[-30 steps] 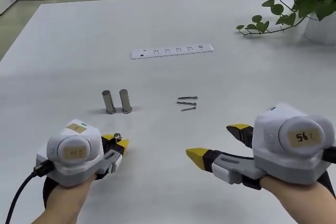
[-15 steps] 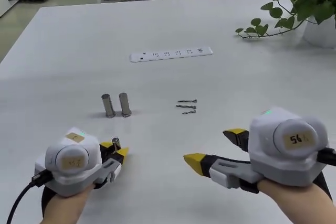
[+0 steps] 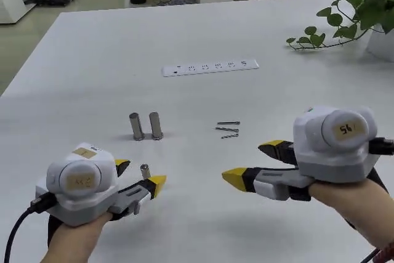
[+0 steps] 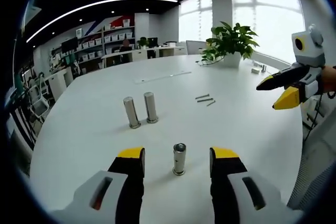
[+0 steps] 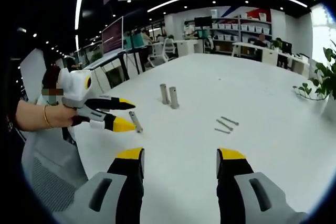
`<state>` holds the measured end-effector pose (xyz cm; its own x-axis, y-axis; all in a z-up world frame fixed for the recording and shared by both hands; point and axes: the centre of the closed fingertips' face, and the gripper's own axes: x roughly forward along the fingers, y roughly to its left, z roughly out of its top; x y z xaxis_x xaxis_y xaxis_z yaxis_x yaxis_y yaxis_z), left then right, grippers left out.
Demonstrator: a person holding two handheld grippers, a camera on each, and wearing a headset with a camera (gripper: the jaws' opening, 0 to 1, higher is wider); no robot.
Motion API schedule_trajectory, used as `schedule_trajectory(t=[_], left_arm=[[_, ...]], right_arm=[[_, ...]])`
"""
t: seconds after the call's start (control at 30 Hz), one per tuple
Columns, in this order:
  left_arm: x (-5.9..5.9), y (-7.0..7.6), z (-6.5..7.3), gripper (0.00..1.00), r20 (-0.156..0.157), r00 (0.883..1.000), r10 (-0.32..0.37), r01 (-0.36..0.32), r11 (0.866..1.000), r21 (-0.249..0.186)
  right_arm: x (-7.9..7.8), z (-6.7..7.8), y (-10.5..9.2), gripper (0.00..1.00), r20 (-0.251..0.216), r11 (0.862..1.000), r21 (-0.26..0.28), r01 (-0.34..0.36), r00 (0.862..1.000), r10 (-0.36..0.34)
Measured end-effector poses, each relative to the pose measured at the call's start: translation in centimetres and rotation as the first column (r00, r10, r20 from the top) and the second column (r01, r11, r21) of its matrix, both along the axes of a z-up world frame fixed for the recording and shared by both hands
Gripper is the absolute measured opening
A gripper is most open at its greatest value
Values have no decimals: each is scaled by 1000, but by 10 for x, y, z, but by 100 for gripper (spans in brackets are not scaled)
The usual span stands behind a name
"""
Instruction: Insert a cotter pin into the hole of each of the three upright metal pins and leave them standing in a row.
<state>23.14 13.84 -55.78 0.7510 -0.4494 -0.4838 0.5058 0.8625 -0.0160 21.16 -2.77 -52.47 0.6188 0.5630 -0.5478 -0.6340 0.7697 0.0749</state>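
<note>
Two upright metal pins [image 3: 136,126] [image 3: 155,125] stand side by side on the white table [image 3: 92,60]. Closer to me a third pin [image 3: 145,171] stands upright between the yellow-tipped jaws of my left gripper [image 3: 140,173], which is open. In the left gripper view this pin [image 4: 179,158] has a gap to the jaw on each side, with the other two pins [image 4: 131,112] [image 4: 150,107] beyond. Three cotter pins [image 3: 228,129] lie flat to the right of the pair. My right gripper [image 3: 252,162] hovers open and holds nothing, nearer than the cotter pins [image 5: 226,124].
A white power strip [image 3: 209,66] lies across the table behind the pins. A potted plant [image 3: 363,4] stands at the far right corner. Office desks and chairs sit beyond the table's far edge.
My left gripper's jaws have opened and let go of the third pin, which now stands free between them. The head camera has shifted a little.
</note>
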Motion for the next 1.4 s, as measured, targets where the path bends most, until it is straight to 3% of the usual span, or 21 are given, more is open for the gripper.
schedule_trajectory(t=[0.2, 0.27, 0.33, 0.47, 0.67, 1.03, 1.3, 1.37, 1.4], left_arm=[[-9, 7, 12, 62, 6, 1000, 23, -23, 999, 25], [-15, 5, 12, 66, -19, 1000, 19, -20, 1000, -13], [-18, 6, 15, 68, -14, 1000, 21, -21, 1000, -17], [-23, 9, 20, 72, 5, 1000, 16, -16, 1000, -9], [-27, 10, 21, 80, 19, 1000, -4, 4, 1000, 15], [-28, 10, 18, 85, 19, 1000, -7, 7, 1000, -3], [-26, 8, 15, 84, 7, 1000, -5, 5, 1000, -15], [-26, 8, 16, 83, 9, 1000, -3, 3, 1000, -20], [-27, 8, 16, 83, 10, 1000, -3, 3, 1000, -23]], right_arm=[[16, 0, 0, 38, 14, 987, -117, -110, 994, 112], [20, -1, 2, 38, 2, 985, -124, -124, 992, 125], [24, -2, 3, 37, -7, 980, -137, -145, 989, 145], [37, -3, 2, 34, -12, 957, -212, -199, 980, 201], [55, -15, 2, 34, -74, 937, -248, -248, 969, 237], [84, -47, -9, 20, -159, 865, -364, -345, 938, 308], [103, -63, -12, 18, -205, 851, -378, -365, 929, 308], [107, -68, -12, 17, -222, 857, -363, -366, 927, 302], [116, -72, -12, 16, -234, 865, -349, -362, 927, 293]])
